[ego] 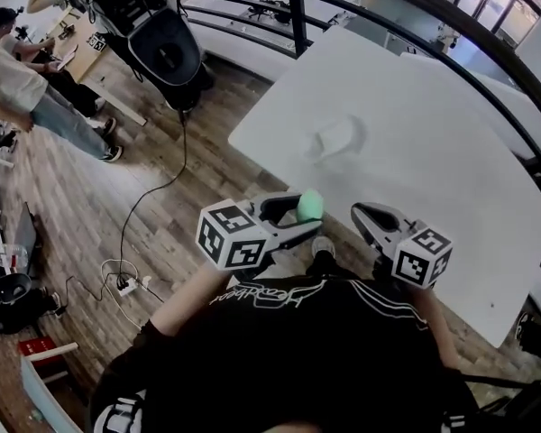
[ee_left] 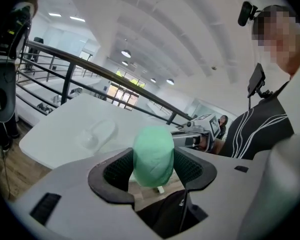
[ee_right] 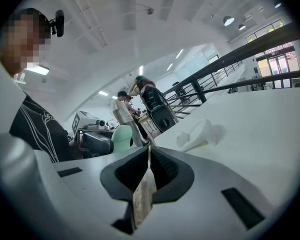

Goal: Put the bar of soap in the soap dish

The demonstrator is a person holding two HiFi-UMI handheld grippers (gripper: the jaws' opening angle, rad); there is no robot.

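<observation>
A rounded pale-green bar of soap [ego: 310,204] stands upright between the jaws of my left gripper [ego: 303,216], which is shut on it. In the left gripper view the soap [ee_left: 153,155] fills the gap between the black pads. This gripper hovers just off the near edge of the white table [ego: 433,161]. The white soap dish [ego: 335,140] lies on the table ahead, also seen as the dish [ee_left: 97,133] and the dish [ee_right: 200,134]. My right gripper [ego: 359,213] is beside the left one with its jaws together and nothing in them [ee_right: 149,156].
A wooden floor with a black cable and a power strip [ego: 126,287] lies left of the table. A black cart [ego: 162,48] and two people [ego: 36,88] stand at the far left. A dark railing [ego: 298,12] runs behind the table.
</observation>
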